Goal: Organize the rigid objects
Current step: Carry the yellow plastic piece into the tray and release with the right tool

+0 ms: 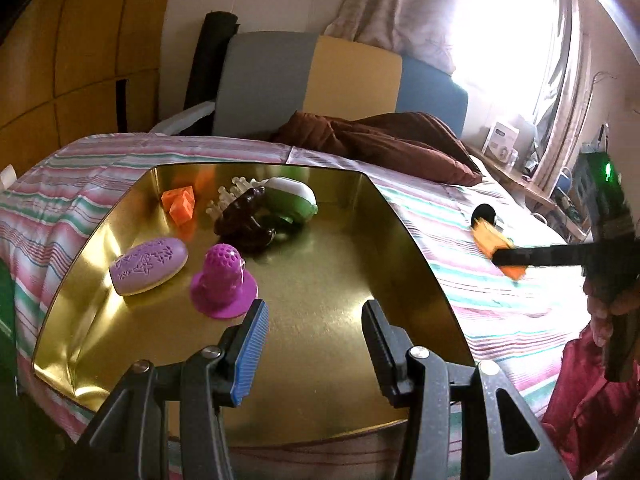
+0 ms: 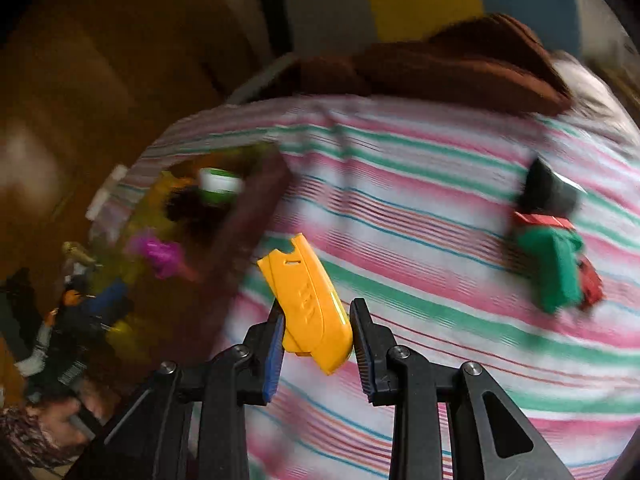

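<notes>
A yellow plastic case [image 2: 310, 308] is being gripped by the right gripper [image 2: 318, 334], long axis along the fingers, above the striped bedcover [image 2: 400, 200] right of the gold tray [image 1: 400, 216], over whose near edge the left gripper [image 1: 316, 340] is being held released, empty.

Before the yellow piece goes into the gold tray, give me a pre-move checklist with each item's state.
1. Right tool shut on the yellow plastic piece: ok.
2. Piece lifted off the striped bedcover: ok.
3. Free floor space in the gold metal tray: ok, near right part bare.
4. Left tool open and empty: ok.
5. Left tool out of the drop path: not ok, it hangs over the tray.
6. Magenta perforated cone clear of the landing spot: cannot tell.
</notes>
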A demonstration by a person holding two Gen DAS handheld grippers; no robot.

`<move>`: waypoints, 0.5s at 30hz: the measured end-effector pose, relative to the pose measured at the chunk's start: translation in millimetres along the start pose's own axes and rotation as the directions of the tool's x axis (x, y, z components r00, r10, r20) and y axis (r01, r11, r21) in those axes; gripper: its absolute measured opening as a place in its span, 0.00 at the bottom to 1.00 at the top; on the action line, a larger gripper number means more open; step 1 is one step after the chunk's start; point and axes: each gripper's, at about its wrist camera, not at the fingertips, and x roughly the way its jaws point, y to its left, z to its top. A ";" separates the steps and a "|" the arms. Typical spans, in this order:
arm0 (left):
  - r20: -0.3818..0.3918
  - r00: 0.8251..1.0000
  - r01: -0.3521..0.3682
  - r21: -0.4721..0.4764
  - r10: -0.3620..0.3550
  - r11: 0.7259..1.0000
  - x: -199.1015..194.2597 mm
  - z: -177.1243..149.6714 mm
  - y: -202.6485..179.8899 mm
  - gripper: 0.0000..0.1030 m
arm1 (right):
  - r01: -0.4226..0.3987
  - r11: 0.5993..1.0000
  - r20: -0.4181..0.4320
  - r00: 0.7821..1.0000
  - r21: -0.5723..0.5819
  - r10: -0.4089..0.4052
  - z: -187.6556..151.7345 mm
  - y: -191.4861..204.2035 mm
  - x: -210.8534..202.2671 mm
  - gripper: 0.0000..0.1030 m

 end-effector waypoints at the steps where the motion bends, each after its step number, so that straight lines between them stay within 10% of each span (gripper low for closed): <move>1: 0.002 1.000 -0.003 -0.001 0.003 1.000 -1.3 -0.1 0.5 0.47 | -0.021 1.000 0.007 1.000 -0.021 0.021 3.9 14.4 0.4 0.31; 8: 0.026 0.999 -0.026 -0.057 0.028 0.998 -11.4 5.2 17.2 0.47 | -0.077 0.986 -0.006 0.997 -0.145 0.077 21.7 95.6 23.2 0.31; 15: 0.010 0.999 -0.049 -0.091 0.051 0.995 -14.7 2.9 30.9 0.47 | 0.043 0.980 -0.086 0.994 -0.193 -0.061 35.7 145.4 80.4 0.31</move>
